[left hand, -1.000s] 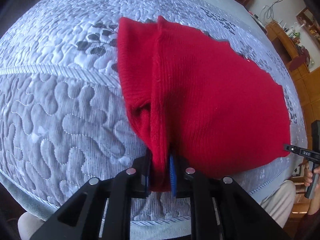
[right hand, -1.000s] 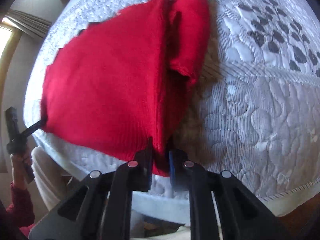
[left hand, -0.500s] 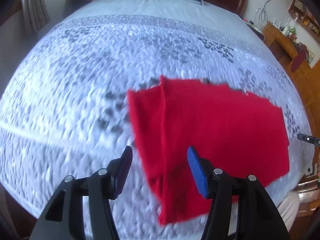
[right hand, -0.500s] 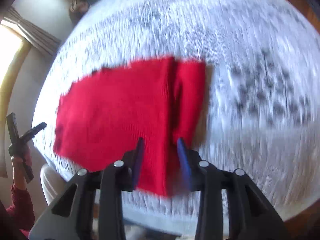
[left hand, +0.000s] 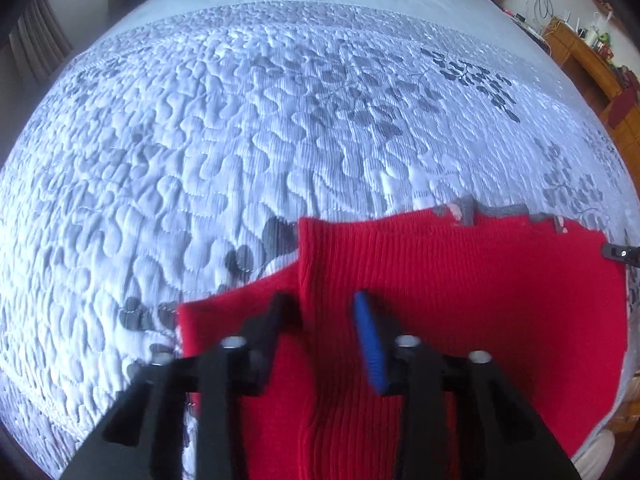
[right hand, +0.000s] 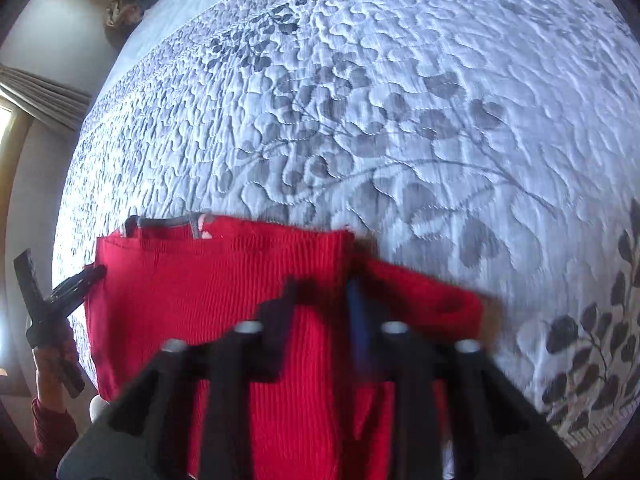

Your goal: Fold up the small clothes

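A red knit garment [left hand: 460,300] lies flat on the quilted bed, its sleeves folded in; a grey neckline shows at its far edge. My left gripper [left hand: 322,320] is open and empty, hovering above the garment's left side next to the folded sleeve edge. In the right wrist view the same garment [right hand: 208,300] lies below my right gripper [right hand: 322,304], which is open and empty above the garment's right fold. The folded sleeve [right hand: 424,296] sticks out to the right. Each view shows the other gripper at the garment's far side, in the left wrist view [left hand: 620,252] and the right wrist view [right hand: 52,312].
The grey-white quilted bedspread [left hand: 240,120] with a leaf pattern stretches far beyond the garment. A wooden cabinet [left hand: 592,64] stands at the right of the bed. A curtain and window [right hand: 24,96] are at the left. Pillows and clothes lie at the bed's head.
Both grippers were shut on the garment's near edge one second ago. They let go, opened, and moved forward over the garment, which now lies flat on the bed.
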{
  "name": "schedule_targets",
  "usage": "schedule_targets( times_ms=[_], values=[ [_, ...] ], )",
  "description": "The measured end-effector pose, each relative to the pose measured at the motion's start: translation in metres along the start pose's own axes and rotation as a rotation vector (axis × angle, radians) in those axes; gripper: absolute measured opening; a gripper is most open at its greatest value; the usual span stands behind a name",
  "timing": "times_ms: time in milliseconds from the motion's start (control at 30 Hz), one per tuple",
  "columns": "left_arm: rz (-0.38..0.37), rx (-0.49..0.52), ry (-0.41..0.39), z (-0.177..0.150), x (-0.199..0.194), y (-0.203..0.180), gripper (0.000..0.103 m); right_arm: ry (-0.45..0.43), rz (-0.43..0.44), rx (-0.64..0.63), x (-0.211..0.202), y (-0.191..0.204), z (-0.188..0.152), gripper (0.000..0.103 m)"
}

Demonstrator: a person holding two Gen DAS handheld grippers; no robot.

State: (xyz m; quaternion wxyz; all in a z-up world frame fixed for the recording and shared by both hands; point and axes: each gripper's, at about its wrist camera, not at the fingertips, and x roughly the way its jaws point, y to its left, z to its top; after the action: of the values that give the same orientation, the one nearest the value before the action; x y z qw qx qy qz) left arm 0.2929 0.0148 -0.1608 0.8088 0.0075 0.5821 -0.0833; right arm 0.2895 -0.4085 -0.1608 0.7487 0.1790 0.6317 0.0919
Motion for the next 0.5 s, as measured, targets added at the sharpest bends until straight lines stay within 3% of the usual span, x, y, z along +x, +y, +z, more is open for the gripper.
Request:
schedule_targets(
  times_ms=[100, 200, 267, 400, 467, 500],
  values=[
    [-0.013, -0.036, -0.011, 0.006, -0.004, 0.001, 0.004, -0.066, 0.03, -0.017, -0.018, 0.005, 0.002, 0.004],
    [-0.004, -0.065, -0.059, 0.006, -0.012, 0.007, 0.004, -0.099, 0.003, 0.007, -0.025, -0.003, 0.004, 0.003],
    [0.01, -0.085, -0.04, 0.003, 0.001, 0.015, 0.004, -0.063, -0.041, 0.016, -0.009, -0.012, 0.004, 0.003],
    [0.05, -0.04, -0.06, -0.004, 0.005, 0.007, 0.004, -0.059, -0.029, 0.053, 0.007, -0.021, -0.001, 0.004],
    [0.066, -0.025, -0.048, -0.005, -0.002, 0.004, 0.01, -0.069, -0.01, 0.075, -0.001, -0.021, -0.006, 0.011],
    [0.073, -0.03, -0.044, -0.006, -0.006, 0.003, 0.025, -0.071, -0.018, 0.076, -0.005, -0.019, -0.008, 0.012]
  ],
)
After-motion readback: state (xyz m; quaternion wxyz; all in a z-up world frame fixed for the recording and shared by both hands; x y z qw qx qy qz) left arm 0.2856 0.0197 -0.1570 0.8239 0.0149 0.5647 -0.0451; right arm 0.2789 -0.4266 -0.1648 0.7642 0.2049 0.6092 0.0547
